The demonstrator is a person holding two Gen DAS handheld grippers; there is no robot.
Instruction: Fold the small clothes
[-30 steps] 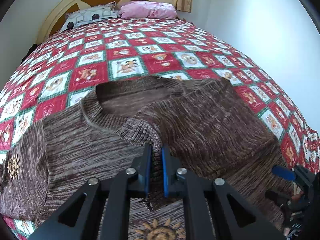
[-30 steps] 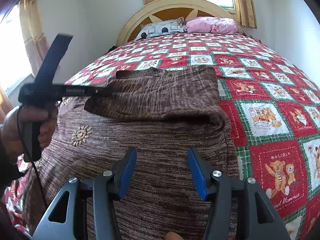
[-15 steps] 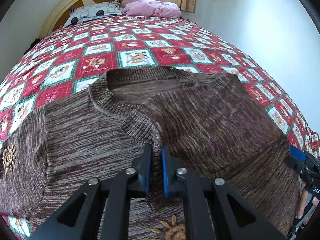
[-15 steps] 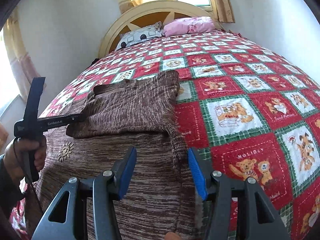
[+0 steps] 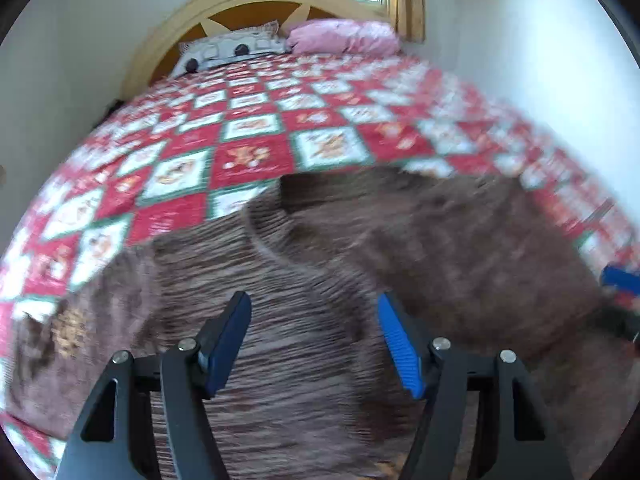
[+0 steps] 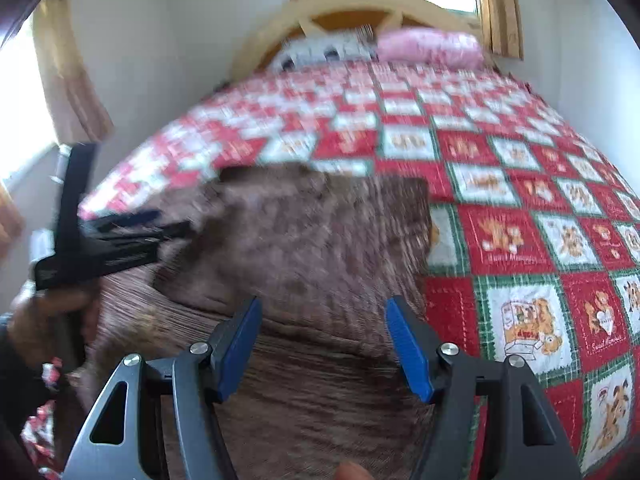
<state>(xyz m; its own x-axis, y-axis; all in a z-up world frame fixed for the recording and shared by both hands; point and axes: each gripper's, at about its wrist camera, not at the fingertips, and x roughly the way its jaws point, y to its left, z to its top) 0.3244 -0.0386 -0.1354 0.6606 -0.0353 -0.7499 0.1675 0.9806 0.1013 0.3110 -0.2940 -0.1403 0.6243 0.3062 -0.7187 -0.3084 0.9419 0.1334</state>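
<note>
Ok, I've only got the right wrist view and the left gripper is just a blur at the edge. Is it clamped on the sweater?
Observer: No. In the left wrist view the left gripper is open, with nothing between its blue pads. It hangs over the brown sweater.
Operator: And where's the collar from there?
Observer: The ribbed collar curves just beyond the gripper, nearer its left finger. It is blurred but clear of both pads.

Quilted bed; brown sweater, pillows.
</note>
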